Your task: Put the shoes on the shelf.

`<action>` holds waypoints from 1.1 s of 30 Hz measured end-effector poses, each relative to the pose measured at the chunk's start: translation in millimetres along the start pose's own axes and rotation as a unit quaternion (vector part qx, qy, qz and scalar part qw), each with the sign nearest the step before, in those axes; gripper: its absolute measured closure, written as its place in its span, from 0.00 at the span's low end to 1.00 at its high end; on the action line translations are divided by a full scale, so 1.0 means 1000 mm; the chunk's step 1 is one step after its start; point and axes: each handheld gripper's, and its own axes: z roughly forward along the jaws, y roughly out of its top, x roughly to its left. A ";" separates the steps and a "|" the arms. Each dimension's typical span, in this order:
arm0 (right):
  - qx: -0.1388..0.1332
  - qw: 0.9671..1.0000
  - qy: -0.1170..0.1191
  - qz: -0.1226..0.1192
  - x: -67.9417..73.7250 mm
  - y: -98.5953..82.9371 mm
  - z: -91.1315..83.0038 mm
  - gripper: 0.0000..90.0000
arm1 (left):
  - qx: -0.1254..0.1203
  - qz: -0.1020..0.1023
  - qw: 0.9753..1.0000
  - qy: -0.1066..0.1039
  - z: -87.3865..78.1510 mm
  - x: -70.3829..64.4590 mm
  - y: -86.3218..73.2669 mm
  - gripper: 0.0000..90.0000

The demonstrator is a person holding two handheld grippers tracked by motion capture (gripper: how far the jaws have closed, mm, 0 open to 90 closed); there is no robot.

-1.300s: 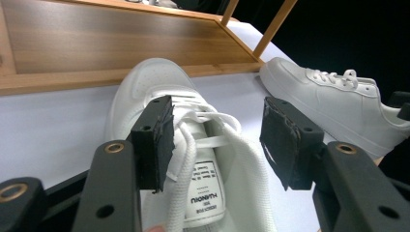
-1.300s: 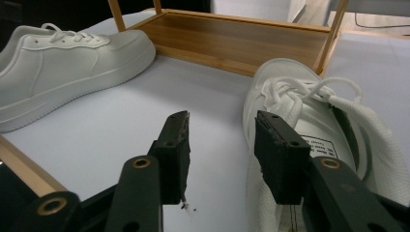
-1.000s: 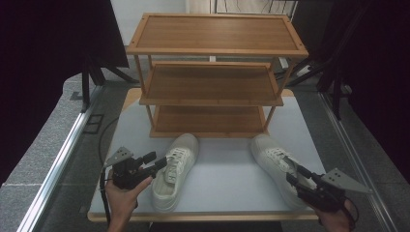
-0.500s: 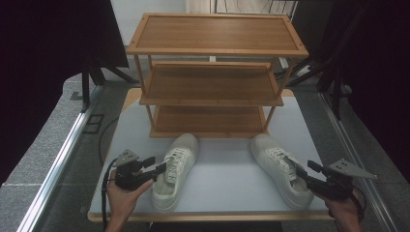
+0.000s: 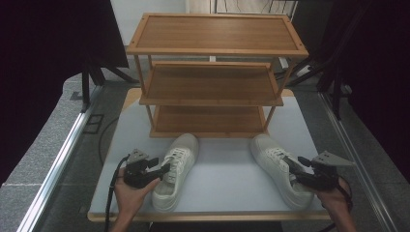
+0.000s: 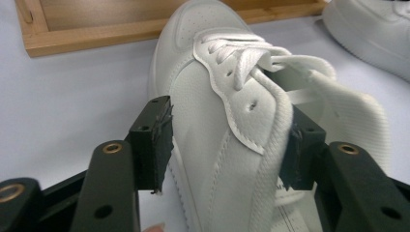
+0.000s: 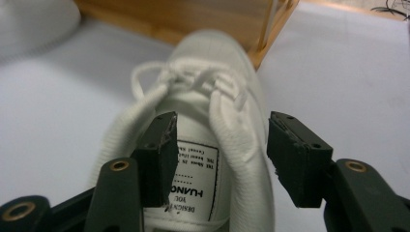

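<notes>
Two white lace-up sneakers lie on the white table in front of a wooden shoe rack (image 5: 211,92). My left gripper (image 5: 163,169) is at the left sneaker (image 5: 180,159); in the left gripper view this gripper (image 6: 227,145) is open, one jaw outside the left sneaker (image 6: 208,96) and the other inside its opening, straddling the side wall. My right gripper (image 5: 297,167) sits at the heel of the right sneaker (image 5: 270,159). Seen from its own camera, the right gripper (image 7: 220,145) is open, its left jaw over the insole label and its right jaw outside the right sneaker (image 7: 212,63).
The rack has three bamboo shelves, all bare, with the lowest shelf (image 5: 208,121) just beyond the sneakers' toes. The table's front edge (image 5: 208,216) runs close under both hands. Dark stands and a metal rail (image 5: 58,164) flank the table.
The right gripper has drawn in toward the right sneaker's heel and now straddles its collar. The left gripper has edged forward along the left sneaker's side. Neither sneaker has moved.
</notes>
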 end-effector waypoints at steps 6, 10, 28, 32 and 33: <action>0.014 1.000 -0.005 0.007 -0.010 -0.003 0.008 0.58 | 0.015 0.003 1.000 0.014 0.007 -0.003 0.001 0.54; 0.014 1.000 -0.002 0.004 -0.014 0.000 0.013 0.60 | 0.019 0.009 0.999 0.027 0.013 -0.005 0.005 0.56; 0.024 1.000 0.006 0.009 -0.022 0.002 0.027 0.83 | 0.006 0.043 0.997 0.066 0.024 -0.013 0.008 0.83; 0.025 1.000 -0.001 0.011 -0.021 0.002 0.027 0.90 | 0.012 0.053 0.996 0.077 0.024 -0.014 0.009 0.90; 0.026 1.000 -0.002 0.012 -0.021 0.003 0.027 0.90 | 0.012 0.054 0.995 0.078 0.024 -0.014 0.010 0.91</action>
